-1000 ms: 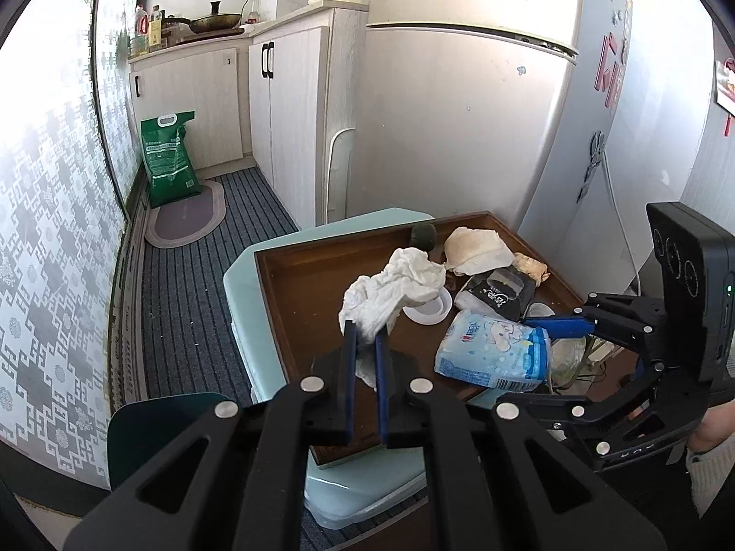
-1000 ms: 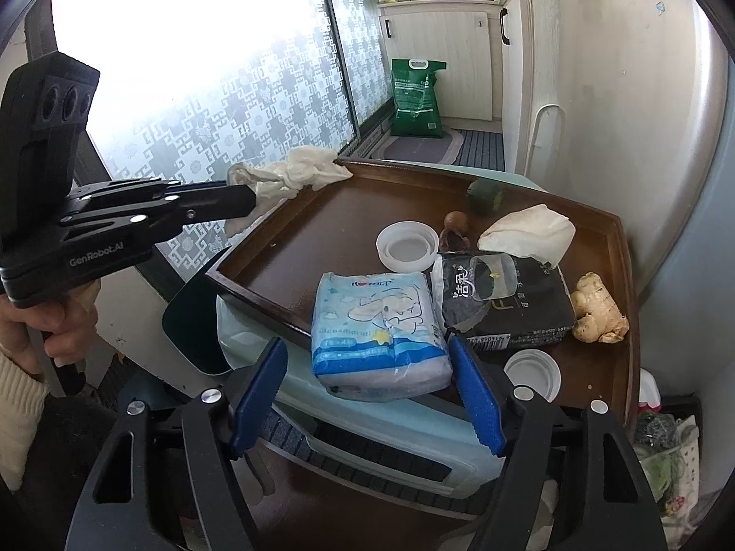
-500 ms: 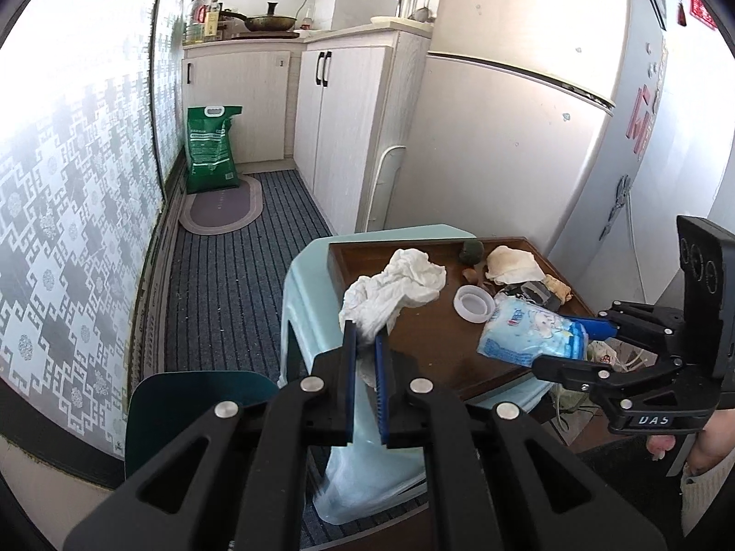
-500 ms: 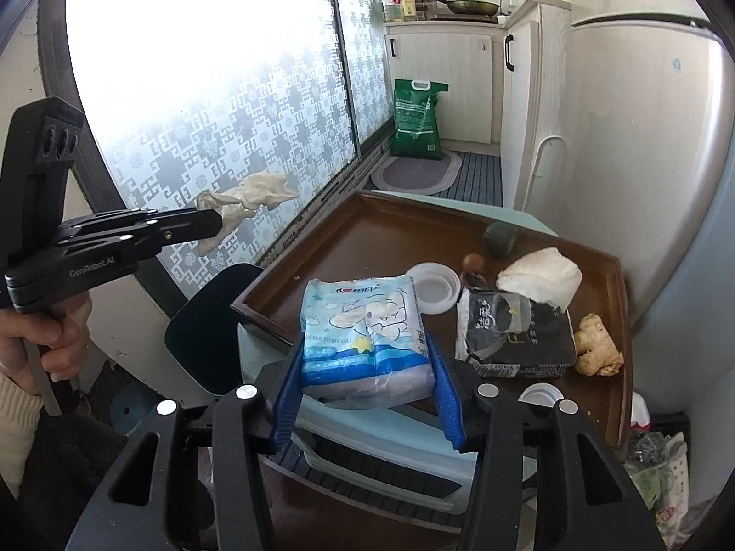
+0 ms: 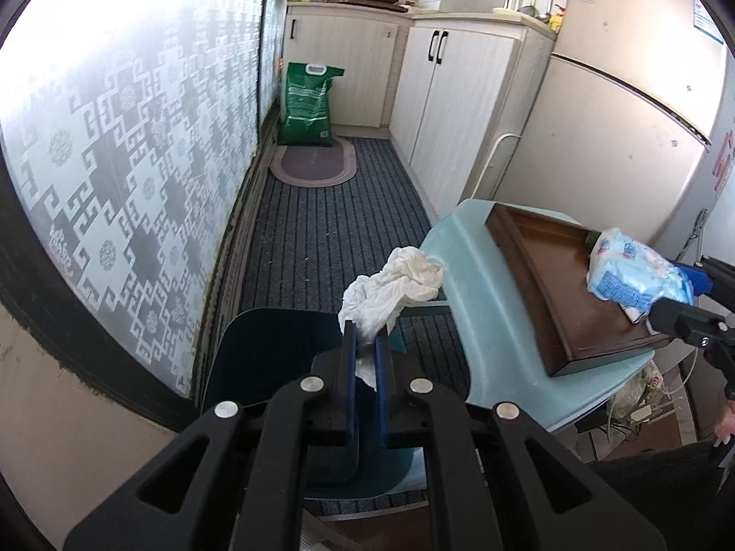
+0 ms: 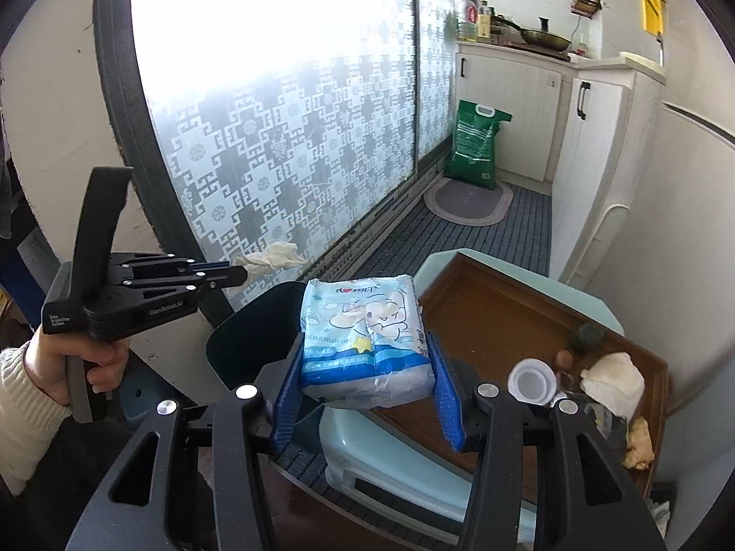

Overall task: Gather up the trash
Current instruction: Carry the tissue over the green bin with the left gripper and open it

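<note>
Right wrist view only: "GenRobot.AI" on left gripper (image 6: 243, 272) clamping crumpled tissue (image 6: 271, 259); right gripper (image 6: 367, 395) squeezing "Cinnamoroll" tissue pack (image 6: 365, 342).

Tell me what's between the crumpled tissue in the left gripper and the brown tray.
In the left wrist view, only the pale blue stool top separates the crumpled tissue from the brown tray; the tray sits on it.
</note>
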